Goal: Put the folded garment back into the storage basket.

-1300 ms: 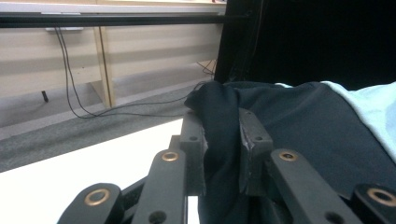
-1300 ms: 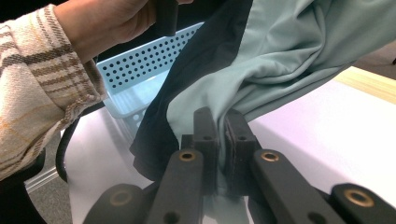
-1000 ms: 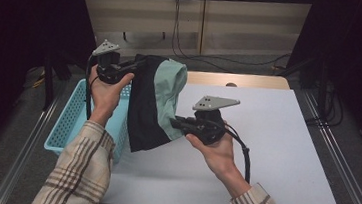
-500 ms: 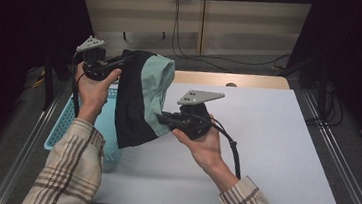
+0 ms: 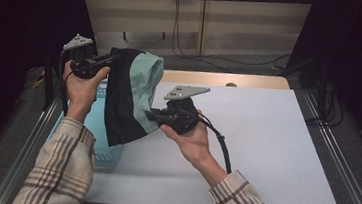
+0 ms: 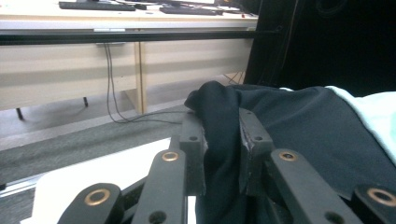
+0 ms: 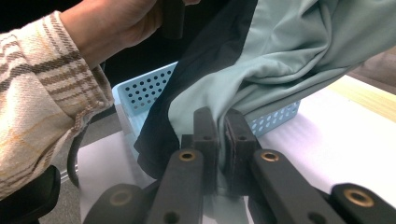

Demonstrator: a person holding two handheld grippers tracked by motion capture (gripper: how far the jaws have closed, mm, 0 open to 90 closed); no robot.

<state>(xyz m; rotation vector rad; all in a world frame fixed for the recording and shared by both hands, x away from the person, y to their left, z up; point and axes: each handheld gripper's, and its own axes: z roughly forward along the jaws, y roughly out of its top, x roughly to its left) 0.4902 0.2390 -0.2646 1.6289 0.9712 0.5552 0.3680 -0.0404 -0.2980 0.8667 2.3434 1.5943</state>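
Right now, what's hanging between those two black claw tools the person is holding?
A black and mint-green garment hangs between them in the high view. The left gripper pinches its black part, the right gripper its green part, above the blue basket.

Garment [image 5: 128, 97] in my grip: soft stretch fabric, black with mint-green panel. Hangs in air, off surface, draped in loose folds, bunched at top, lower black edge dangling free. My left gripper [image 5: 103, 63] pinches black upper corner; my right gripper [image 5: 153, 115] pinches mint-green edge lower down. Cloth sags between both grips, above near edge of light-blue perforated basket [image 7: 140, 93].
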